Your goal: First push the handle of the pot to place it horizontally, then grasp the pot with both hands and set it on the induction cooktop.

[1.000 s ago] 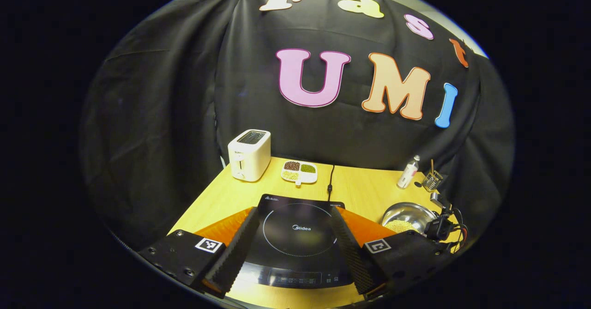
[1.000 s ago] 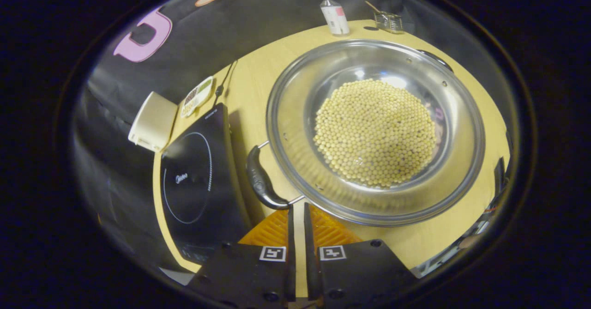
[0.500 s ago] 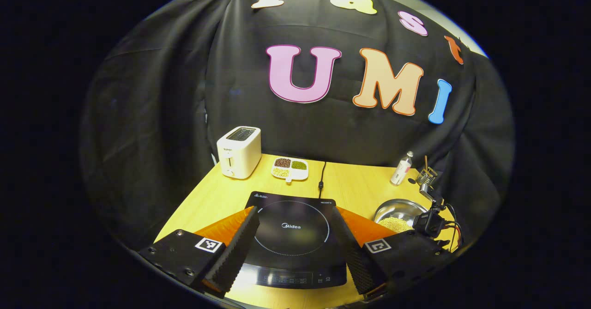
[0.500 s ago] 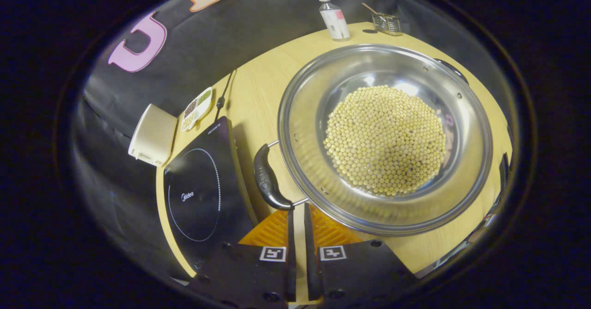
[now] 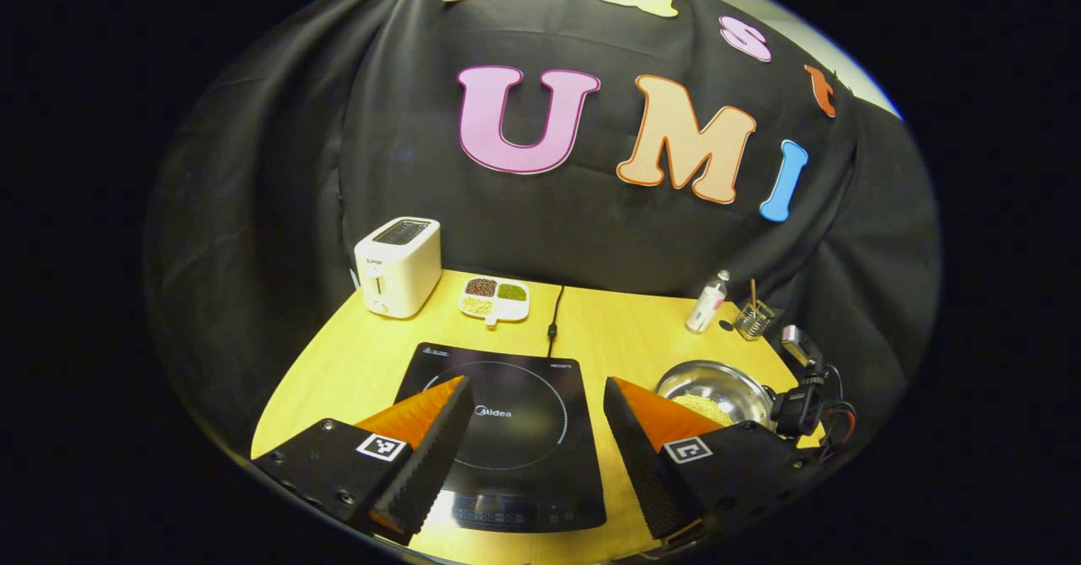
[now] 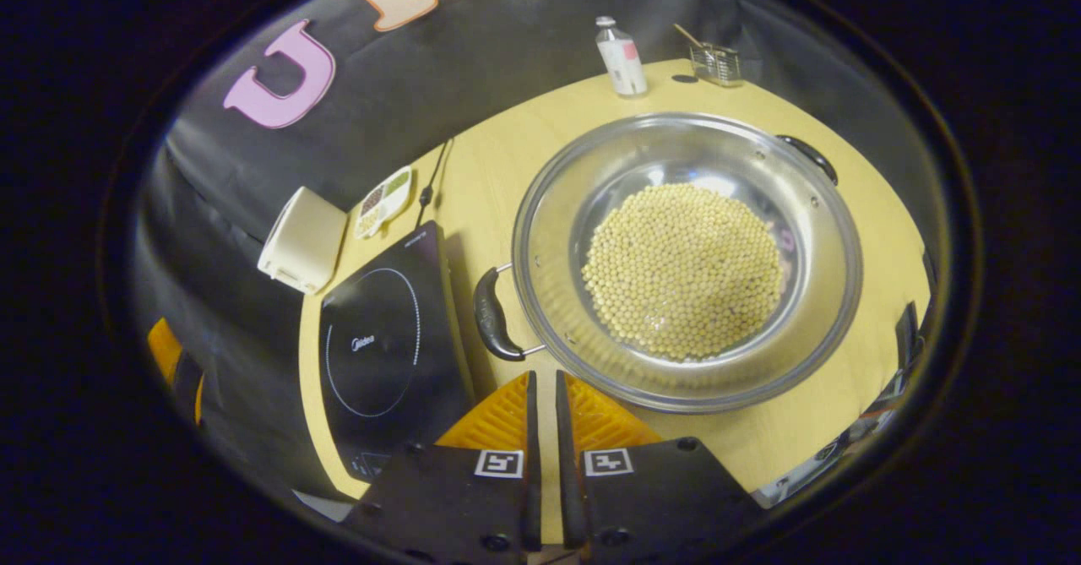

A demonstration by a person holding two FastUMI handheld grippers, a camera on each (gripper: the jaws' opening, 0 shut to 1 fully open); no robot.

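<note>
- We are keeping the right hand-held gripper [image 6: 541, 388] clenched, its two fingers nearly touching with nothing between them, so they work as one blunt pusher.
- Its tips are sitting just beside the lower end of the pot's near handle [image 6: 491, 325], close to the rim, and we cannot tell whether they are touching the handle.
- To do this step well, we judge we should be pressing on the handle's end rather than the pot wall, pushing slowly so the pot [image 6: 686, 258] is turning on the surface [image 6: 498, 168] rather than sliding or tipping.
- The pot is holding a heap of soybeans [image 6: 681, 269], so a sharp jolt could be scattering them; a steady sweep seems safer.
- The pot is resting on the surface just right of the induction cooktop [image 6: 384, 350], its second handle [image 6: 808, 157] on the far rim, so the two handles are lying on a slanted line in the right gripper view.
- We are holding the right hand-held gripper above the near edge, tilted steeply down at the pot.
- We are keeping the left hand-held gripper [image 5: 538, 448] released, fingers spread wide, hovering low over the cooktop's front, aimed level toward the back wall, well apart from the pot.
- A toaster [image 5: 398, 265], a divided dish [image 5: 494, 296], a bottle [image 5: 706, 301] and a small wire holder [image 5: 753, 319] are standing along the back.
</note>
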